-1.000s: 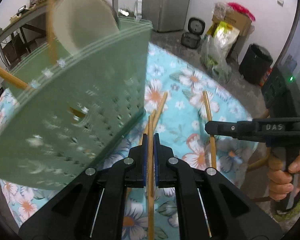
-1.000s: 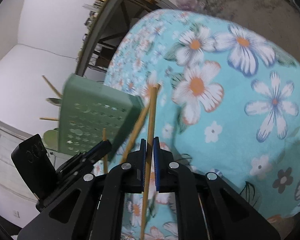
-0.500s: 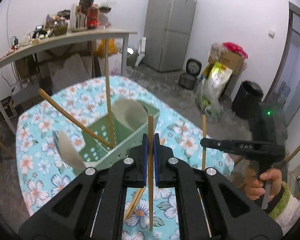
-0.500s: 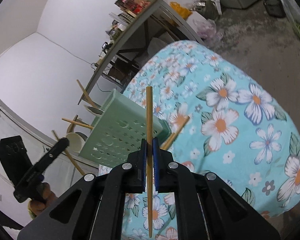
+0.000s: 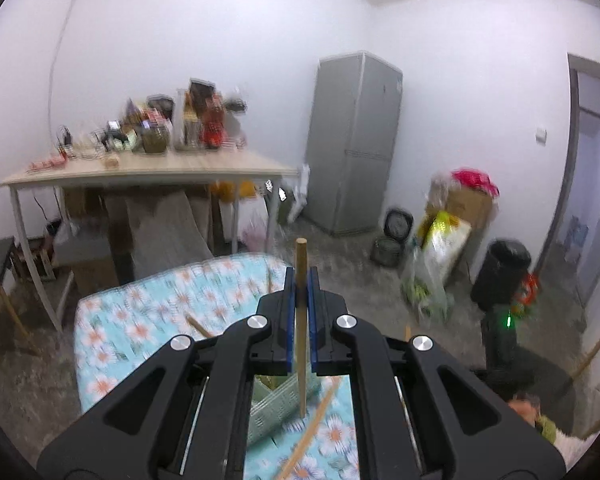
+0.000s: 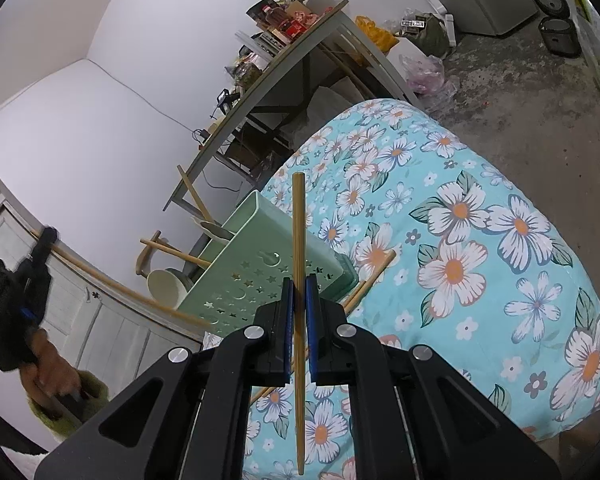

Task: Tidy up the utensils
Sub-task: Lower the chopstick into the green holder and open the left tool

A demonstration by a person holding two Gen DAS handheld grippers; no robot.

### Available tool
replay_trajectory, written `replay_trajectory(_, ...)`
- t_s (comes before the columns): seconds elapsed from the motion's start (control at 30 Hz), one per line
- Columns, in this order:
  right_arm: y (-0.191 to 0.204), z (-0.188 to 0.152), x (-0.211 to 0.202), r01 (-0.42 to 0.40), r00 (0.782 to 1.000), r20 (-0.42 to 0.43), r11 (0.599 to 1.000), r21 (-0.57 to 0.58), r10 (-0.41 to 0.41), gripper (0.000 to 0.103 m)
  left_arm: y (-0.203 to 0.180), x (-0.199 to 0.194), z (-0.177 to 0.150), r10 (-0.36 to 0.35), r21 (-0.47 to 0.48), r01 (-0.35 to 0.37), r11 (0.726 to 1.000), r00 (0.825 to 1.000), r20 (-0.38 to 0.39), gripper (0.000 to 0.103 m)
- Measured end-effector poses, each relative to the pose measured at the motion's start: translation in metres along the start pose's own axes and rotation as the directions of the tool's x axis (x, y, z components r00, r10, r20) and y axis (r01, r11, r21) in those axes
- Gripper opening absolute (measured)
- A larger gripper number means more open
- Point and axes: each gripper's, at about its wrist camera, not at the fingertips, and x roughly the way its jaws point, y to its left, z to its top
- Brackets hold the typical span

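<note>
Each thin, round, light-wood chopstick stands roughly upright in its own grip. The left claw (image 5: pixel 300 320) is clenched on one chopstick (image 5: pixel 300 332), its blue pads pressing the shaft on both sides, held in the air above the floral turquoise-clothed bench (image 5: pixel 148 312). The right claw (image 6: pixel 299 324) clamps the other chopstick (image 6: pixel 299 280) likewise, above the same bench (image 6: pixel 480 248). A pale green perforated plastic utensil basket (image 6: pixel 260 276) stands on the cloth, holding wooden utensils and a pale spoon (image 6: pixel 216 230); two loose chopsticks (image 6: pixel 368 284) lie beside it.
</note>
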Motion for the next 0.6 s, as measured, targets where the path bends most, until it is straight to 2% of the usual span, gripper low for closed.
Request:
replay_trajectory(0.13,0.001,-0.001,0.005,-0.001,1.0,-0.01,1.0,0.005,0.001,0.006,0.003,-0.013,0.022,0.014,-0.007,-0.014,1.0,0.996,0.087,0.005)
replay_trajectory(0.3,0.004,-0.002,0.008,0.0,1.0,-0.014,1.0,-0.001,0.0,0.006,-0.004,-0.008,0.032,0.032,0.008,-0.034,0.999,0.99,0.14,0.005)
replay_trajectory(0.5,0.004,-0.002,0.01,0.007,1.0,-0.023,1.0,-0.001,-0.007,0.006,-0.014,0.028,0.02,0.084,0.037,-0.089,0.995,0.99,0.109,0.005)
replay_trajectory(0.6,0.003,-0.001,0.01,0.009,1.0,-0.023,1.0,-0.001,-0.009,0.006,-0.008,0.052,0.011,0.086,0.011,-0.087,0.996,0.993,0.08,0.005)
